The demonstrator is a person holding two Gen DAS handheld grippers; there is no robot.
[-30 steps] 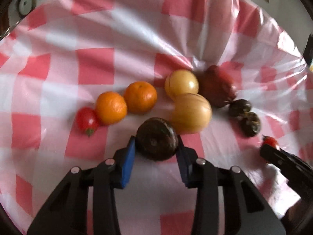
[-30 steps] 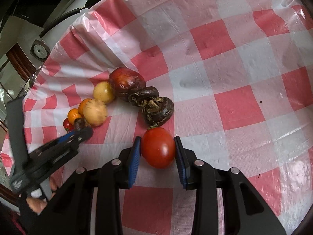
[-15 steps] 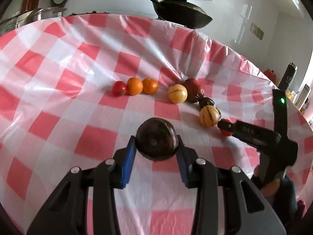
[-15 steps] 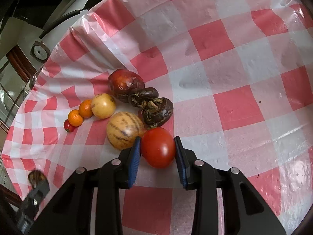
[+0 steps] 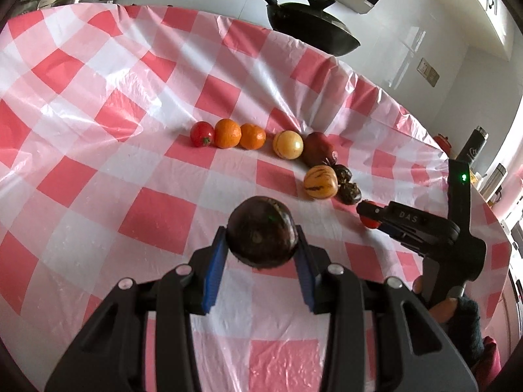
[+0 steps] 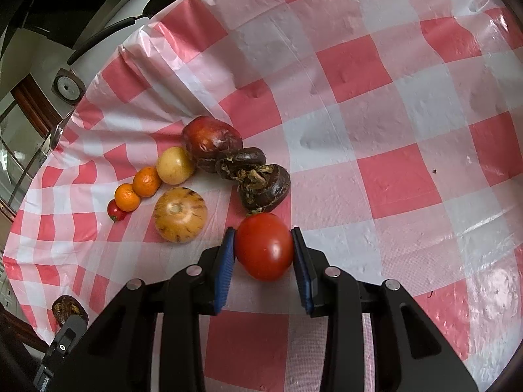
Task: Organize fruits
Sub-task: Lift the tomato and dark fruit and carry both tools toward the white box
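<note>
On the red-and-white checked plastic tablecloth (image 5: 157, 215), fruit is lined up below a black pan (image 5: 313, 32). A dark mangosteen (image 5: 261, 236) is clamped by the left gripper (image 5: 261, 261), a tomato (image 6: 264, 245) by the right gripper (image 6: 264, 261).

The surface (image 5: 157, 215) is covered by a glossy plastic cloth in red, pink and white checks, creased and puckered along its far edge. Daylight glares off the plastic in broad streaks. Behind it runs a white wall (image 5: 408, 16) carrying a small socket plate (image 5: 429, 72). A black lidded pan (image 5: 310, 26) with a long handle sits beyond the far edge. A dark flask (image 5: 474, 145) stands at the right. A round dial (image 6: 67, 87) is mounted at the left.
</note>
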